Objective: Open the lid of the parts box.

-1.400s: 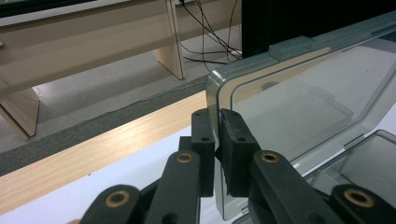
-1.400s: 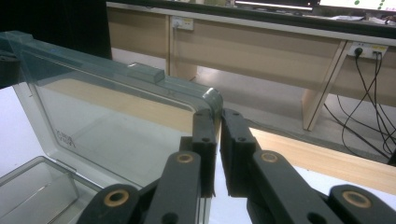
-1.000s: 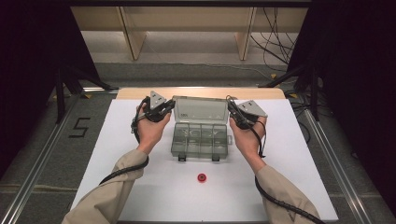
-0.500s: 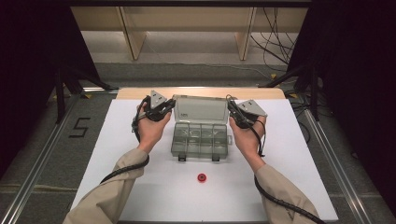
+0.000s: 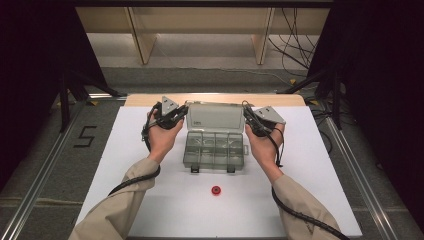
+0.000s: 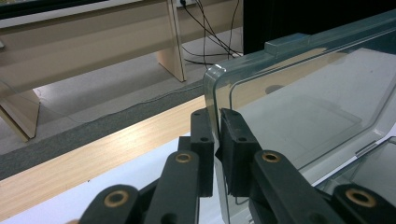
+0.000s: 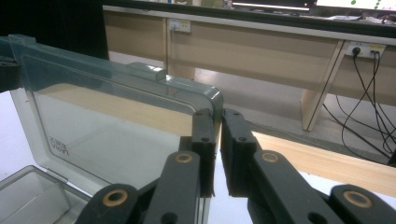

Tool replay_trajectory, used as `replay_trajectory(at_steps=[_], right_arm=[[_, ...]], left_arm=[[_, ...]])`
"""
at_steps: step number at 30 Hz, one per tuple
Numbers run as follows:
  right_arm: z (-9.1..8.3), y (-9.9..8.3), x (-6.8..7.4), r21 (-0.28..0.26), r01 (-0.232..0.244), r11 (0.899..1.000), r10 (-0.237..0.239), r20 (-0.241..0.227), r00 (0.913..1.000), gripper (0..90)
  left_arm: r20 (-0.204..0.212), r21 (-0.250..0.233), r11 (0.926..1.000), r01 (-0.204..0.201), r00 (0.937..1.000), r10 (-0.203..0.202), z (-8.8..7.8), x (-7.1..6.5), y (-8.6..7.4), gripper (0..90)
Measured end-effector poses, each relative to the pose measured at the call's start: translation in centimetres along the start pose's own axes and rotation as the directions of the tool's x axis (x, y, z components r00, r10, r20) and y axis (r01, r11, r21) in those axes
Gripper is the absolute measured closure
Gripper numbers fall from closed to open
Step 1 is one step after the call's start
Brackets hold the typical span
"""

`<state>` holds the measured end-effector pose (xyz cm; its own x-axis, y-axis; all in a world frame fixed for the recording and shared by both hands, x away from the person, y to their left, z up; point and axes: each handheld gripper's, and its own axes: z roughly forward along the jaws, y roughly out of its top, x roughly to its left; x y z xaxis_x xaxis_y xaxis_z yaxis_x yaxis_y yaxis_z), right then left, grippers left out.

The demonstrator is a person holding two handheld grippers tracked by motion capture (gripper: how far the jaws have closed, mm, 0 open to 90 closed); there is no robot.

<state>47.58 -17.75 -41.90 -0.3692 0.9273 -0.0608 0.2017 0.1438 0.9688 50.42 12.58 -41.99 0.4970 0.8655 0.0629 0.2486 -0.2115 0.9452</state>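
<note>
High view: L gripper (image 5: pixel 181 112) & R gripper (image 5: pixel 248 121) jaws each pinch 1 lid (image 5: pixel 215 117) edge.

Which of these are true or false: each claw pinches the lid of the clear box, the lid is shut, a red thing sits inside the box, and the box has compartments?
1. Each claw pinches a side edge of the lid: true, the left claw and the right claw each close on one edge.
2. The lid is shut: false, it stands open behind the clear box.
3. The small red thing sits inside the box: false, it lies on the white table in front of it.
4. The box has compartments: true.
</note>
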Motion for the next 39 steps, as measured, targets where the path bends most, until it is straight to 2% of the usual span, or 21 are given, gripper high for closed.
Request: replay_trajectory(at_steps=[4, 22, 23, 27, 33, 39], right_arm=[[0.18, -0.02, -0.03, -0.012, 0.003, 1.0, -0.002, 0.011, 0.9999, 84.7], [0.54, -0.08, -0.09, -0.018, -0.015, 1.0, 0.015, 0.005, 0.9999, 84.6], [0.46, -0.05, -0.03, -0.002, -0.022, 1.0, 0.022, 0.004, 0.9998, 84.6], [0.53, -0.08, -0.18, -0.004, -0.008, 1.0, 0.008, 0.007, 0.9999, 84.6], [0.72, -0.13, -0.19, -0.016, -0.016, 1.0, 0.016, 0.007, 0.9999, 84.4], [0.77, -0.18, -0.2, -0.006, -0.012, 1.0, 0.012, 0.011, 0.9999, 84.2]], left_arm=[[-0.002, 0.0, 1.0, 0.004, 1.0, -0.004, 0.1, 0.03, -0.02, 83.8], [0.003, -0.004, 0.9999, 0.014, 0.9999, -0.014, 0.4, 0.16, -0.08, 83.6], [0.003, -0.004, 0.9999, 0.013, 0.9999, -0.013, 0.41, 0.18, -0.09, 83.6], [0.006, -0.007, 0.9998, 0.019, 0.9998, -0.019, 0.48, 0.24, -0.11, 83.6], [0.007, -0.008, 0.9997, 0.023, 0.9997, -0.023, 0.59, 0.28, -0.15, 83.5], [0.008, -0.009, 0.9997, 0.022, 0.9997, -0.022, 0.7, 0.32, -0.18, 83.4]])
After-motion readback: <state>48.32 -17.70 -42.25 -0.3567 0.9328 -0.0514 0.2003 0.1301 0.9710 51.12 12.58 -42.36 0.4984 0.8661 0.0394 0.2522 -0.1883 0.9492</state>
